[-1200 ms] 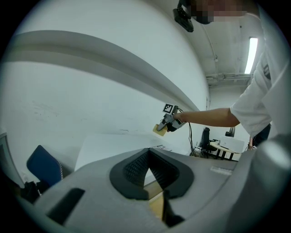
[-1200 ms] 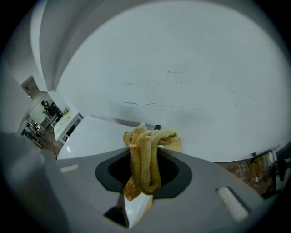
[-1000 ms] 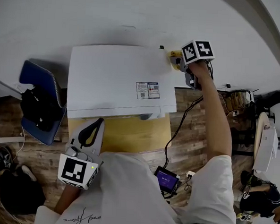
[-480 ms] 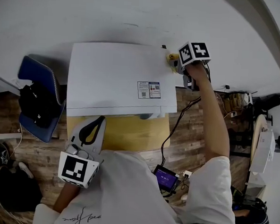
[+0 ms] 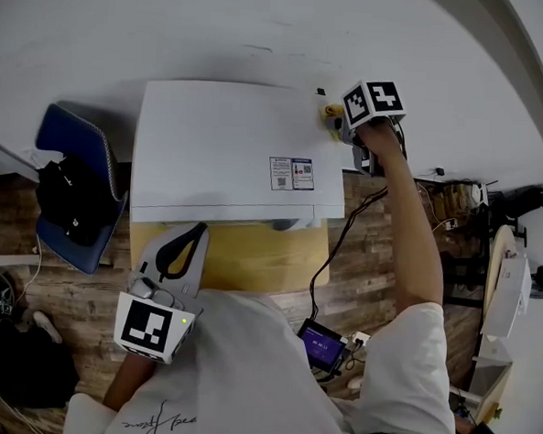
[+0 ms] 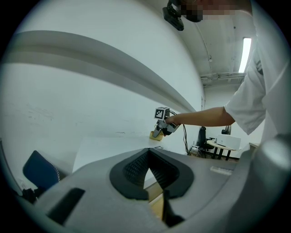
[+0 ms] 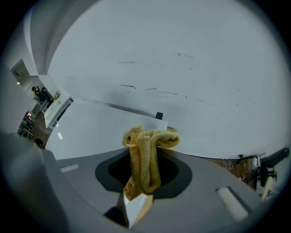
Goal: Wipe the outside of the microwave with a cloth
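The yellow cloth (image 7: 144, 157) is pinched between the right gripper's (image 5: 340, 118) jaws at the microwave's (image 5: 225, 154) far right corner. The left gripper's (image 6: 146, 175) jaws (near side) are pressed together, empty.

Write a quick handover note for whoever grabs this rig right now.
Right gripper: shut on the yellow cloth, at the back right top corner of the microwave.
Left gripper: shut, empty, held in front of the microwave over the wooden table.
Done: nothing shows which faces are already wiped.
Left: probably safest to wipe the top, sides and front.
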{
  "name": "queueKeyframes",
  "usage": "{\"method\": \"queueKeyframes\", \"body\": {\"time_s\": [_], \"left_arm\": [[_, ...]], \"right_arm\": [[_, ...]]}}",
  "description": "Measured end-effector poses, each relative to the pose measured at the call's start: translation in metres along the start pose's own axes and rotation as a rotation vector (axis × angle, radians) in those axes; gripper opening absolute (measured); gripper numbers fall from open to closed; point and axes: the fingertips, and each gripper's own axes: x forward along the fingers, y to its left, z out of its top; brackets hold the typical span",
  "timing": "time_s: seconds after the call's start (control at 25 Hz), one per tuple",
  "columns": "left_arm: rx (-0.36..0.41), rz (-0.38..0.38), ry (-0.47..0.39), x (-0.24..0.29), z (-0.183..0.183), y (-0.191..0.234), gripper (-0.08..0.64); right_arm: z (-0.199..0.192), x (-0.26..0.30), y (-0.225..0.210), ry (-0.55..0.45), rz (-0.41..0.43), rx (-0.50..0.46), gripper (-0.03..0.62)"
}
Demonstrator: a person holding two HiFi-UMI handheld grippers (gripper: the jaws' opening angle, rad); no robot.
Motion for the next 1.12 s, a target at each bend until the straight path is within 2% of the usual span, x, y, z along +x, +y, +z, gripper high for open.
{"method": "queueKeyframes", "body": {"time_s": [0.52,0.68,1.12], "left_arm": [[0.003,0.003,0.006,-0.011,-0.003,0.004,-0.009],[-0.016,0.003,-0.020,-0.012,0.004,0.003,-0.009],[-0.016,0.005,-0.028,-0.021,0.004,0.006,-0.009]], "right_arm": [[0.008,0.004,0.038,0.014,0.050,-0.046,0.117],[0.010,0.004,0.049,0.014,0.053,-0.055,0.117],[0.015,0.008,0.074,0.011,0.077,-0.077,0.117]]}}
